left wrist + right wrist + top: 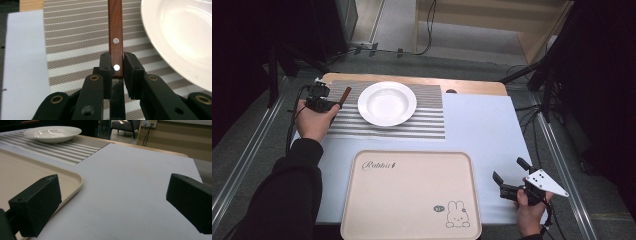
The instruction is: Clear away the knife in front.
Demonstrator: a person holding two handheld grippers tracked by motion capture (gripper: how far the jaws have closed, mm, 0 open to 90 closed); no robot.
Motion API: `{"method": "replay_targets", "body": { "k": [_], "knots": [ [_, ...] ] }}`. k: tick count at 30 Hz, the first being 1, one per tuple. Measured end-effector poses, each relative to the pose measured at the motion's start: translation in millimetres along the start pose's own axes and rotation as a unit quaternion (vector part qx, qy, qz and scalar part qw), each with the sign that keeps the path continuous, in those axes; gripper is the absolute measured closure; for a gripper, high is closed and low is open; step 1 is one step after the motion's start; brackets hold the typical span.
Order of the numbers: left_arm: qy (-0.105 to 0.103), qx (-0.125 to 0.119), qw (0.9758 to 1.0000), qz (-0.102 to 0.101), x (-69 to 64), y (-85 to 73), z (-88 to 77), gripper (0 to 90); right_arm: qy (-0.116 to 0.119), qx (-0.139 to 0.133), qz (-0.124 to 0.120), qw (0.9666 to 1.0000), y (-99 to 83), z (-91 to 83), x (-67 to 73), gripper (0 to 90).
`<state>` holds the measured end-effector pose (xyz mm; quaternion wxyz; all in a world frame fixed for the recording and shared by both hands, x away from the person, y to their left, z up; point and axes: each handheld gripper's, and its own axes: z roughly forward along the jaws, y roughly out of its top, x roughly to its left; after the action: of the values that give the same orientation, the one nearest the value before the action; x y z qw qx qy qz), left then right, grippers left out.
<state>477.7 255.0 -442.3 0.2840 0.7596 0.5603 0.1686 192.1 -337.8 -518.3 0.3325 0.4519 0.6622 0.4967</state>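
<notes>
My left gripper (332,105) is shut on a brown wooden handle (345,96) with silver rivets, at the left edge of the striped placemat (432,120). In the left gripper view the handle (115,32) runs straight up from between the jaws, and my left gripper (117,65) clamps its lower end over the placemat (75,50). What is on the handle's other end is hidden. A white plate (387,103) sits just right of the handle; its rim (160,47) is close by. My right gripper (508,176) is open near the table's front right, nothing between its jaws (113,202).
A beige tray (412,195) with a rabbit print lies at the front centre; its corner (75,180) is left of the right gripper. A pale sheet (482,125) covers the table. The wooden table edge (472,86) runs along the back. The plate (52,133) shows far off.
</notes>
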Motion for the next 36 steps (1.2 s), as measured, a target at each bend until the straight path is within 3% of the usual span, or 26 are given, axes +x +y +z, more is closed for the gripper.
{"method": "replay_targets", "body": {
  "k": [14, 17, 25, 26, 36],
  "knots": [
    [-0.029, -0.007, 0.9993, 0.024, -17.9, -20.7, -15.1, 77.3, 0.001, 0.000, -0.002, 1.0000, 0.0, -0.3, 0.1, 0.0],
    [-0.035, -0.005, 0.9992, 0.018, -20.8, -24.5, -16.1, 77.3, 0.002, -0.001, -0.002, 1.0000, 0.0, -0.1, -0.3, 0.0],
    [-0.044, -0.006, 0.9986, 0.031, -30.8, -38.0, -23.4, 77.3, 0.003, 0.000, -0.002, 1.0000, 0.1, 0.0, -0.1, 0.0],
    [-0.052, -0.010, 0.9982, 0.030, -32.7, -41.3, -26.2, 77.3, 0.003, 0.000, -0.002, 1.0000, 0.0, 0.0, -0.1, 0.0],
    [-0.063, -0.017, 0.9961, 0.058, -48.5, -58.4, -41.6, 77.3, 0.003, 0.001, -0.003, 1.0000, 0.1, 0.1, 0.1, 0.0]
  ]
}}
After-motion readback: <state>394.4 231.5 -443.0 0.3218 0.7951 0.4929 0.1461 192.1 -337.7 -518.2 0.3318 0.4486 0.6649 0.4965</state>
